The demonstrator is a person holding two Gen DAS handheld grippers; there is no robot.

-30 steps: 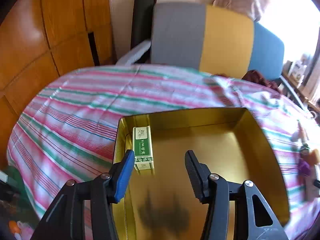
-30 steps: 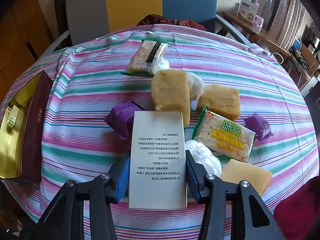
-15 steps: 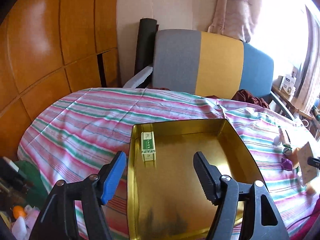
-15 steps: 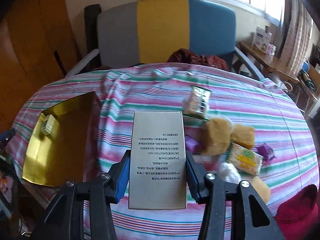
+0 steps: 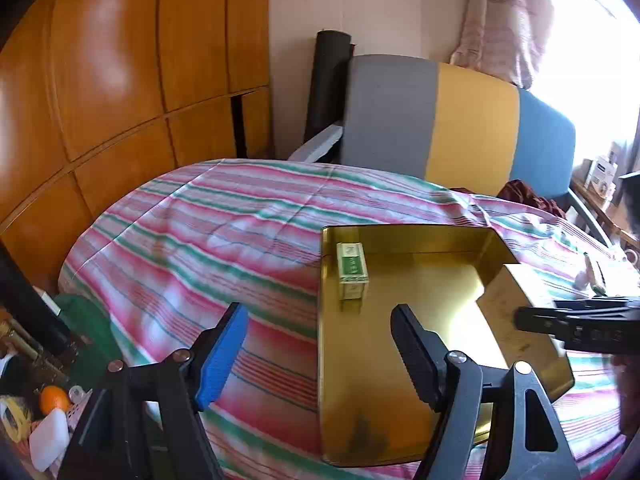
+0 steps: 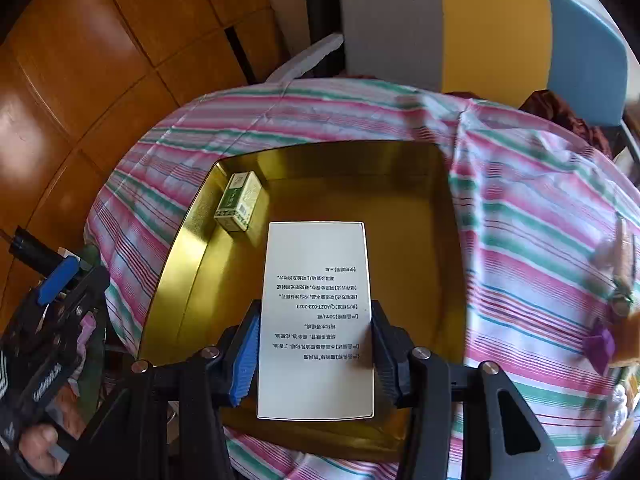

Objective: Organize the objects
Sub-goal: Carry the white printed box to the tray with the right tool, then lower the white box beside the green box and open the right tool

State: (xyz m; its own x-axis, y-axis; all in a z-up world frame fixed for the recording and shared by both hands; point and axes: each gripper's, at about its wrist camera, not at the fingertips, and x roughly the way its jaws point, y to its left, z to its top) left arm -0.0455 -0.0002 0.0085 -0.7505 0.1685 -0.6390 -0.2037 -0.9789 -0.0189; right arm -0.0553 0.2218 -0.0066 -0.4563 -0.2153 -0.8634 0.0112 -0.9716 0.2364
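Observation:
My right gripper (image 6: 316, 340) is shut on a white box (image 6: 316, 280) with printed text, held above the open gold tin (image 6: 360, 200). A small green box (image 6: 239, 200) lies in the tin's far left corner. In the left wrist view the same tin (image 5: 400, 360) and green box (image 5: 352, 272) show, and the right gripper (image 5: 576, 324) comes in from the right with the white box (image 5: 508, 304). My left gripper (image 5: 320, 320) straddles the tin's left rim. Its jaws are opening and nothing is between them.
The tin sits on a striped tablecloth (image 5: 200, 240). Snack packets, one of them purple (image 6: 599, 346), lie to the right. A grey, yellow and blue chair (image 5: 460, 120) stands behind the table and wooden panels (image 5: 100, 80) to the left. Clutter with an orange (image 5: 54, 398) lies on the floor.
The right gripper has carried the white box left, from above the snacks to over the tin. The left gripper has drawn back and left from the green box, and its jaws have widened.

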